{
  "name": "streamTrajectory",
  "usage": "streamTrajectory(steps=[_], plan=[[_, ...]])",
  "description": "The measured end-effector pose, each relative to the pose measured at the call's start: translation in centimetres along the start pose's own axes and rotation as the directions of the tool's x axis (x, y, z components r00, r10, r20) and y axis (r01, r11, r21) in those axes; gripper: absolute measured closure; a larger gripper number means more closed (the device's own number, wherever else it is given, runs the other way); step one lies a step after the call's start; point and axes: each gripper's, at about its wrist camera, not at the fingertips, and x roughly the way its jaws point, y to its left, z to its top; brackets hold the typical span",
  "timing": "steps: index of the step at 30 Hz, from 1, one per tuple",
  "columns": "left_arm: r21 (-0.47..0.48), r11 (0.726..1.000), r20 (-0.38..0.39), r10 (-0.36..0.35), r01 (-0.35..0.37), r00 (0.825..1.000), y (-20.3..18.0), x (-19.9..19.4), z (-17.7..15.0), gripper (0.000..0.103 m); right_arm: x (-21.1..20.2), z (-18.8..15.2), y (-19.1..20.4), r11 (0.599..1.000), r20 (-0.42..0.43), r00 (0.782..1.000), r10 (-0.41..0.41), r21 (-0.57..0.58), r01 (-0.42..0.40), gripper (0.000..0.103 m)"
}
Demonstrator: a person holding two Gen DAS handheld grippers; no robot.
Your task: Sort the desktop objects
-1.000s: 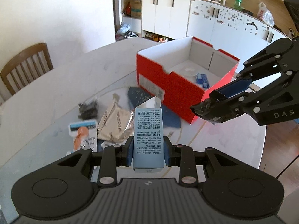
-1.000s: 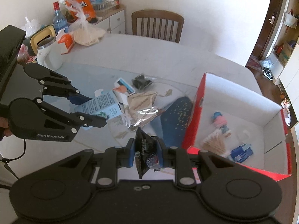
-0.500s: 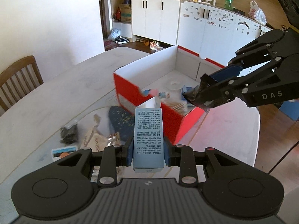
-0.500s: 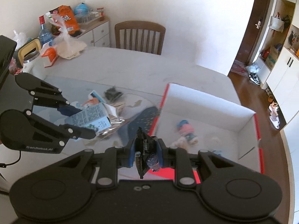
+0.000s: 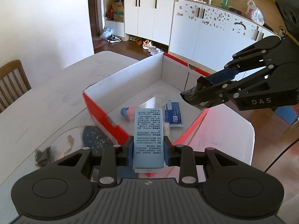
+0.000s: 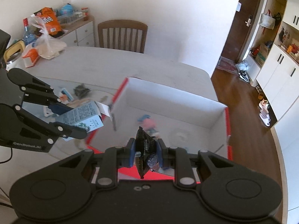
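Both grippers are loaded and carrying toward the bin. Left gripper: jaws pinching a light blue carton printed with small text, held upright by its lower sides, one top flap open. Right gripper: jaws pressed onto a small dark foil packet, held edge-on.

Change over the last second: the red shoebox was well ahead of the left gripper, with the table clutter directly below; now its white interior fills the middle of both wrist views. The carton has travelled from above the clutter to over the box's near red wall. The packet has gone from short of the box to over its near end.

Already in the box: a pink and blue toy, a blue packet, a pale item I cannot identify. Still on the table outside the box: a dark blue speckled pouch, a dark crumpled item, some blurred wrappers.

Judgement: transport is nearly complete; the release step is next. The right hand looks better placed to drop first. The carton sits near the wall, so it may catch the rim if let go too early.
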Motion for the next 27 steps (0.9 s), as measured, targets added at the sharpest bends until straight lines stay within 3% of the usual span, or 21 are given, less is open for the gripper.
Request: streamTrajectory(steps=[27], plan=[[0.057, 0.998, -0.134, 0.038, -0.031, 0.99, -1.6, 10.3, 7.0, 0.073, 5.8, -2.4, -7.2, 1.0, -0.088, 0.996, 0.008, -0.001, -0.008, 0.081]])
